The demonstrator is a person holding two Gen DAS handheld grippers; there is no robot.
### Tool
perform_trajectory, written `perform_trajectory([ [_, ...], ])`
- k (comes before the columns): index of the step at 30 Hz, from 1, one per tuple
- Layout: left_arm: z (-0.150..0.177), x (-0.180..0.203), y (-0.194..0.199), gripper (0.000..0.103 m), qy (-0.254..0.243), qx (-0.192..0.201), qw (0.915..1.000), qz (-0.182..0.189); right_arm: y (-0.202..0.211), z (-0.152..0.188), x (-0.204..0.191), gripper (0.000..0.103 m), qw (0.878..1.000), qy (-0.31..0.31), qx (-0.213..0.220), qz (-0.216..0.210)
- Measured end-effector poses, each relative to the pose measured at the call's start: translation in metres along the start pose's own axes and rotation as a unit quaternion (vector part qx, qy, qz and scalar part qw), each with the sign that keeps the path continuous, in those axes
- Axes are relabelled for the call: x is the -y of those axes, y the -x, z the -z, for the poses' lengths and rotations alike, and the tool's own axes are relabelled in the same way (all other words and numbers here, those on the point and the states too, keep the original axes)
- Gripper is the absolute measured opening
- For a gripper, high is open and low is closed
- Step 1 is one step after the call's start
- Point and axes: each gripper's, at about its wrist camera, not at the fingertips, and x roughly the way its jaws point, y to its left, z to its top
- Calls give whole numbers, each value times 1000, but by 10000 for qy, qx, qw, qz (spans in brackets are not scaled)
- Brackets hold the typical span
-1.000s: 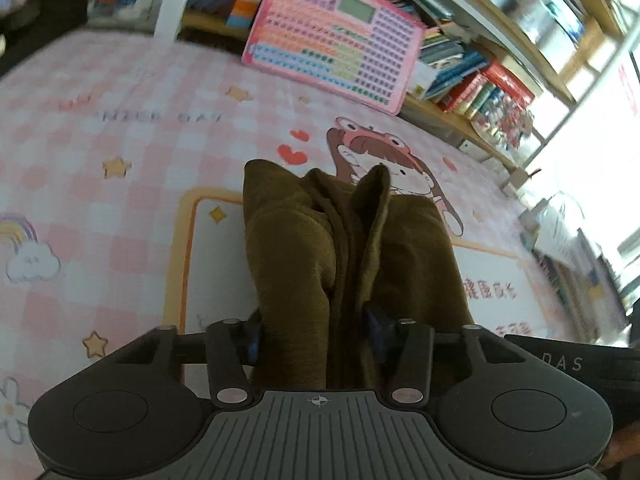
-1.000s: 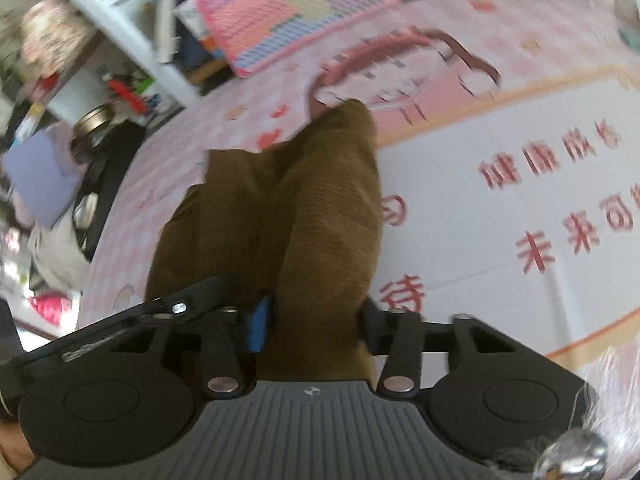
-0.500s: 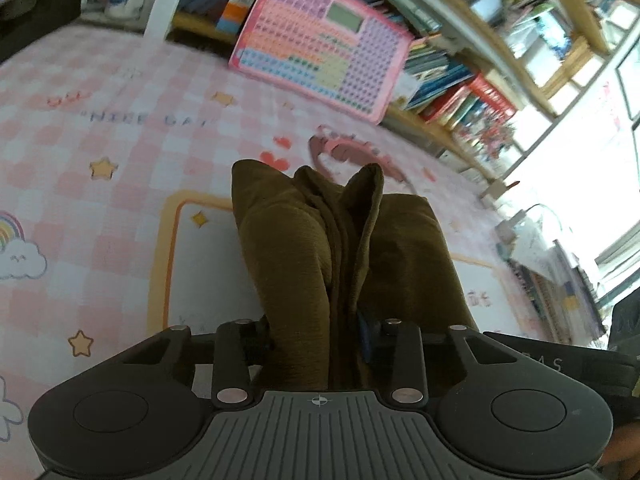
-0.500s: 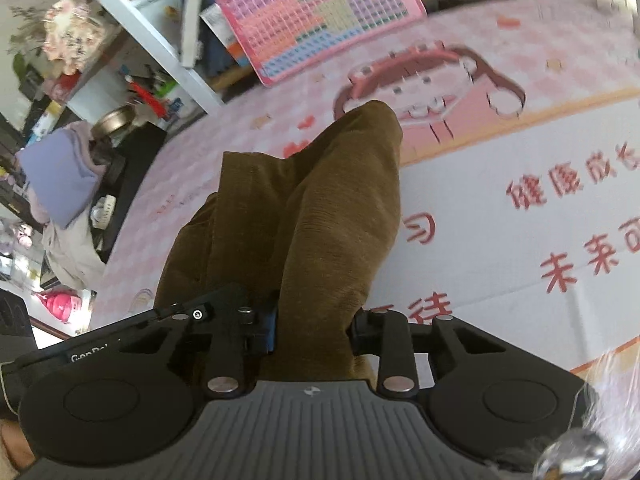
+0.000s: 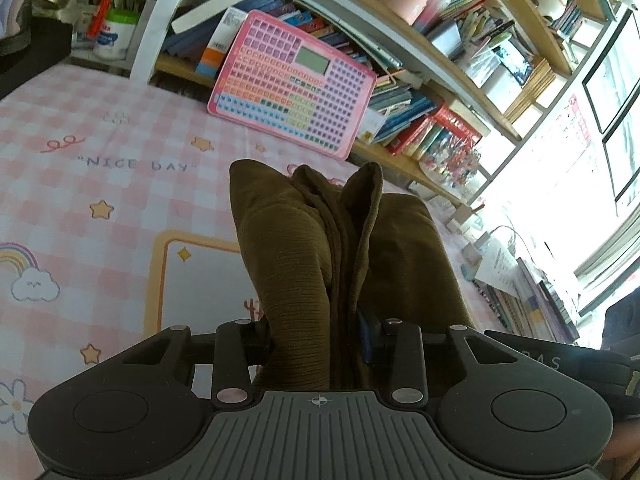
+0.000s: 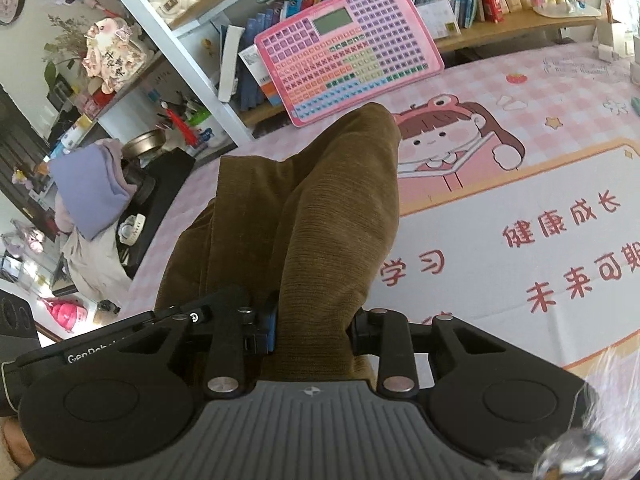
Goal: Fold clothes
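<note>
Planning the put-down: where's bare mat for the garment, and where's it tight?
Free: the white panel right of the brown garment, and pink checks around "NICE DAY". Crowded: the back edge, with the pink keyboard toy against the bookshelf.

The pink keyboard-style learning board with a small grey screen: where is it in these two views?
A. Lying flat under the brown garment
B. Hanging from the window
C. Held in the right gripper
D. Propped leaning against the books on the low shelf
D: the pink learning board stands tilted against the books on the low shelf, beyond the brown corduroy garment.
</note>
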Motion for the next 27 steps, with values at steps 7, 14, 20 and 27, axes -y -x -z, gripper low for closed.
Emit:
perform_trajectory([
  [7, -7, -3, 10, 36, 39, 122, 9999, -53, -4, -6, -13, 28, 9999, 137, 18, -66],
  [14, -4, -7, 9, 36, 255, 151, 9994, -178, -11, -11, -15, 28, 9995, 246, -166, -111],
  [20, -3, 3, -1, 36, 361, 144, 9987, -341, -15, -19, 0, 28, 9990, 259, -286, -222],
  [27, -3, 28, -20, 36, 346, 31, 9981, -513, -12, -36, 35, 29, 9983, 91, -408, -396],
])
